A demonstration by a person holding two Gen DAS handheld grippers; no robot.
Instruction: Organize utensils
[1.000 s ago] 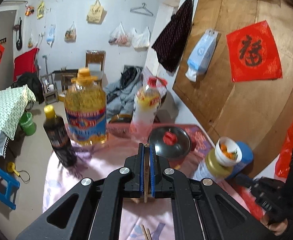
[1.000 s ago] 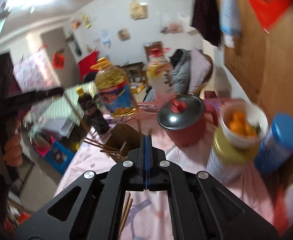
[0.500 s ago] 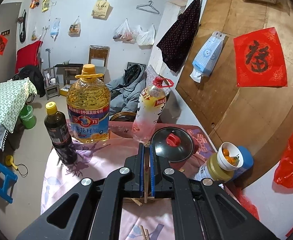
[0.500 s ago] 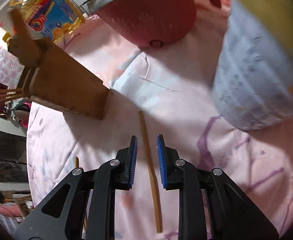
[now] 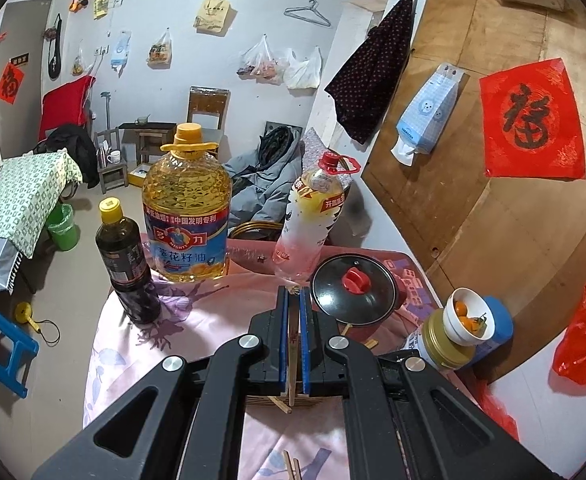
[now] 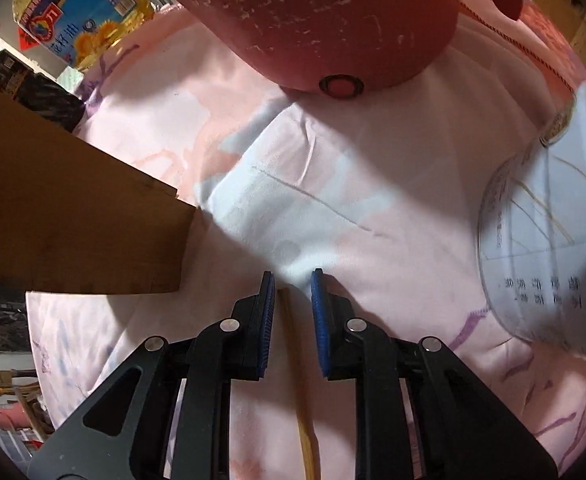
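A soft, matt pink cloth (image 6: 333,216) with creases covers the desk. The chopstick (image 6: 303,400) on it is pale, smooth wood. The holder (image 6: 73,216) is matt brown wood. The red pot (image 6: 333,12) has a scuffed, dull wall and a glossy dark lid (image 5: 353,290). The oil bottle (image 5: 187,208) is clear, shiny plastic. The tin (image 6: 553,248) looks smooth and glossy.

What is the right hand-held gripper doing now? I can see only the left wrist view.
Observer: The right hand-held gripper is open, low over the cloth.
Operator: Is any chopstick near it?
Observer: Yes. One chopstick lies flat on the cloth between its fingers, not yet gripped.
Operator: Where is the box from there?
Observer: The brown box is to its left, apart from the fingers.
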